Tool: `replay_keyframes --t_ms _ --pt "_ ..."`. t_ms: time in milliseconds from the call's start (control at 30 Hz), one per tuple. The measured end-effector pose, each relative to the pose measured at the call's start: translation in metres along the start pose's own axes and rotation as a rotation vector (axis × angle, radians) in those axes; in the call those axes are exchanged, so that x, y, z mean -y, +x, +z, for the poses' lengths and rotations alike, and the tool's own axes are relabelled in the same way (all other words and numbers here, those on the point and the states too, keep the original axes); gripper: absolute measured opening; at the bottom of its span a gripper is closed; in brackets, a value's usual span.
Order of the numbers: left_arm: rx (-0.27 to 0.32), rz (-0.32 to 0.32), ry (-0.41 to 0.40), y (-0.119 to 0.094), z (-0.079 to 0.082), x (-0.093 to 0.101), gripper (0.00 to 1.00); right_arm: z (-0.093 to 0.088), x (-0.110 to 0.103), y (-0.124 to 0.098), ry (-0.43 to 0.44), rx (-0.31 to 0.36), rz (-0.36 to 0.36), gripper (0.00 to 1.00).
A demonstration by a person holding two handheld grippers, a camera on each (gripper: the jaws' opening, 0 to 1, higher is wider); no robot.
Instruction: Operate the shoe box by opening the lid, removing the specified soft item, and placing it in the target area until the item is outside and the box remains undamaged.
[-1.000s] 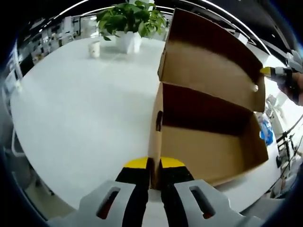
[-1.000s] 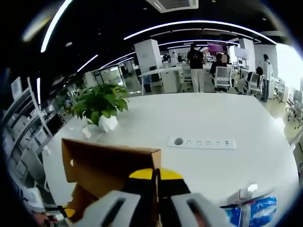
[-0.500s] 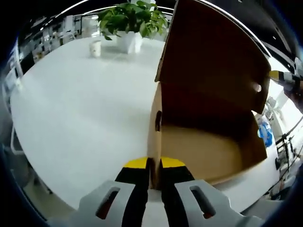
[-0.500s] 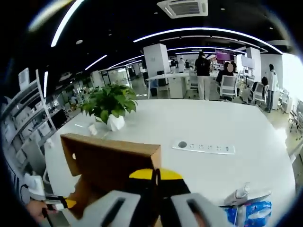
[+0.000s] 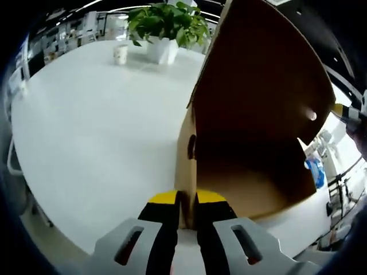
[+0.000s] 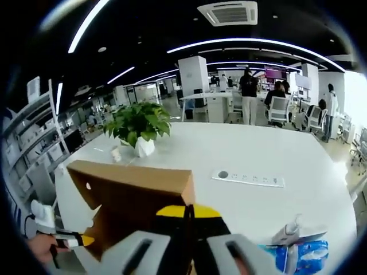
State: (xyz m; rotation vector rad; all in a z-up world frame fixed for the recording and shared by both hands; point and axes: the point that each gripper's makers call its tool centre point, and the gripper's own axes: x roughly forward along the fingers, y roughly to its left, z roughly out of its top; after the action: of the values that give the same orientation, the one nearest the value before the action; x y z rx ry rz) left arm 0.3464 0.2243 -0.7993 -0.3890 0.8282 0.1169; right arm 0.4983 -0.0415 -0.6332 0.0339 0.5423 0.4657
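Note:
A brown cardboard shoe box [image 5: 246,192] stands on the white table [image 5: 97,126], and its inside looks bare and in shadow. My left gripper [image 5: 184,201] is shut on the box's near side wall. The hinged lid [image 5: 264,86] leans steeply over the box. At the right edge my right gripper [image 5: 343,110] holds the lid's far edge. In the right gripper view my right gripper [image 6: 187,211] is shut on the lid [image 6: 132,197], and the left gripper [image 6: 77,240] shows at lower left in a hand.
A potted plant [image 5: 166,26] and a small cup [image 5: 120,53] stand at the table's far side. A white power strip [image 6: 249,179] lies mid-table. A blue packet [image 6: 301,255] and a small bottle [image 6: 288,232] sit near the right edge. People stand by desks [image 6: 249,97] behind.
The lid has swung forward and down over the box, shading its inside, with the right gripper still on its edge. The left gripper keeps its hold on the side wall.

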Motion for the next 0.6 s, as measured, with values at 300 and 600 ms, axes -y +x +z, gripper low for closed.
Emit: replay_keyframes --t_ms 300,600 --pt "0.004 -0.012 0.006 0.001 0.002 0.0 0.08 -0.014 -0.003 -0.014 0.023 0.045 -0.035 0.0" --pt "0.009 -0.017 0.022 0.002 0.002 -0.001 0.08 -0.029 0.0 -0.02 -0.016 0.048 -0.051 0.0"
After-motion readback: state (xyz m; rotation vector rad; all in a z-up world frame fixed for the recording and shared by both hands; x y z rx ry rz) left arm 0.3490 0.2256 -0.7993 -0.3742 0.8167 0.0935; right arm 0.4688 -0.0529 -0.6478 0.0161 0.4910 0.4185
